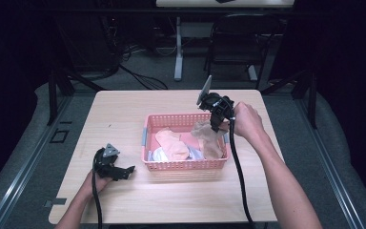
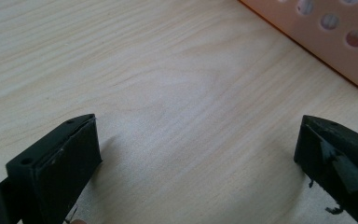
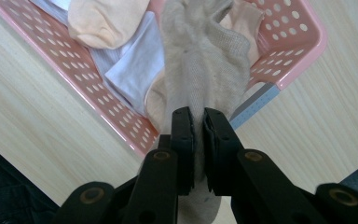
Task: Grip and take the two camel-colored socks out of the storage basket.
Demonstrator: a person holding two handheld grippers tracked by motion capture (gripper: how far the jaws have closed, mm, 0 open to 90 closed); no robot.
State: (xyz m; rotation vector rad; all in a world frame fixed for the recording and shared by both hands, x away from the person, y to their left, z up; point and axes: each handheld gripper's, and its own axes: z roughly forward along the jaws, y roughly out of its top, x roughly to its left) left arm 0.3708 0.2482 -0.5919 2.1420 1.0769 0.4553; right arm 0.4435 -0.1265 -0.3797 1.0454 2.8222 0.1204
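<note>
On the left, the left gripper (image 1: 124, 170) rests low on the table (image 1: 124, 114) in the person's left hand (image 1: 95, 183), its jaws spread wide with nothing but bare wood between them. In the left gripper view the open tabletop runs ahead of the jaws, and the perforated wall of the pink basket (image 2: 335, 37) stands ahead and to their right, apart from them. From above, the basket's near left corner lies just to the right of this gripper, with a strip of free wood between the two; further left and toward the person there is open table up to its edges.

The pink basket (image 1: 186, 164) sits mid-table, with a grey handle (image 1: 144, 137) on its left end. Inside lie a peach sock (image 1: 171, 143) and white cloth (image 1: 159, 153).

To the right, the right gripper (image 1: 214, 125) is held above the basket's right end in the right hand (image 1: 247, 121), pointing down, its jaws pressed together on a beige sock (image 1: 208, 138). In the right gripper view the beige sock (image 3: 200, 65) hangs away from the pinched jaws as a ribbed, slightly fuzzy knit, narrow at the pads and widening below, its far end down over the basket's contents. The peach sock (image 3: 105, 21) and white cloth (image 3: 135, 60) lie to the left of it in that view, and the basket's rim (image 3: 303, 51) with its grey handle (image 3: 256, 105) is just right of the jaws. Bare table lies beyond the basket on both sides.
</note>
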